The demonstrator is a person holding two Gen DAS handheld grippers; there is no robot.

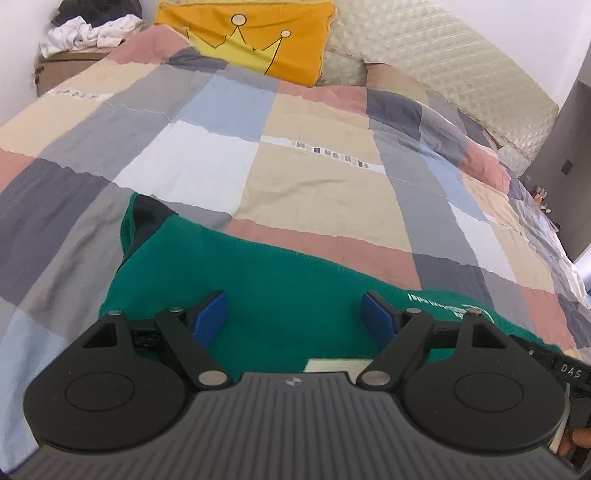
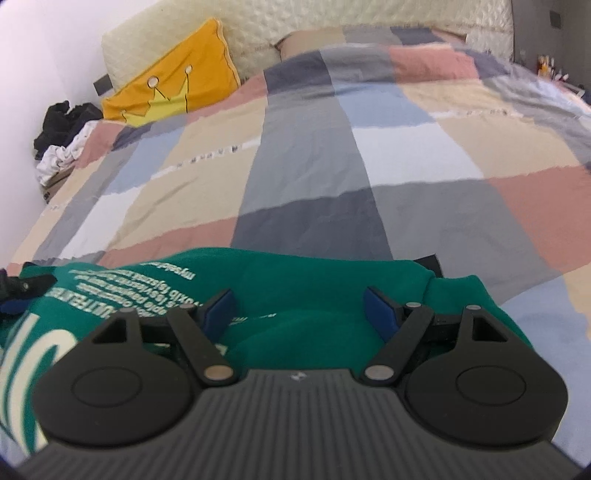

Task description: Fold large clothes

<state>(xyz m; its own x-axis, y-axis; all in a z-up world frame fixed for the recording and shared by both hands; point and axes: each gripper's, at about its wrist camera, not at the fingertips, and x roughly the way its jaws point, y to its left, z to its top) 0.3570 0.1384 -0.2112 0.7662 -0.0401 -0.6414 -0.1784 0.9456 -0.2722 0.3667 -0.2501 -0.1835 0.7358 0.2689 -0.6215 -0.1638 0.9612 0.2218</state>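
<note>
Hovering over the near edge of the bed, you have both tools spread wide and holding nothing. Your left hand-held gripper [image 1: 294, 314] stands with its blue pads [image 1: 208, 314] well apart, plain green cloth between and below them, not pinched. Your right hand-held gripper [image 2: 302, 312] is the same: wide, empty, a soft raised fold beneath it.

Just under and ahead of both lies the green sweatshirt [image 1: 258, 280], stretched crosswise to the way your tools point, its long axis running from one to the other. A dark-lined cuff or hood end [image 1: 147, 218] pokes forward at the left tool's outer side; the printed white lettering [image 2: 122, 288] sits between the two. Each hand seems equally near its own end, so the coming pinch likely takes both at once.

Beyond the garment, the patchwork bedspread [image 1: 314, 177] runs up to a yellow crown pillow [image 1: 243, 33].
</note>
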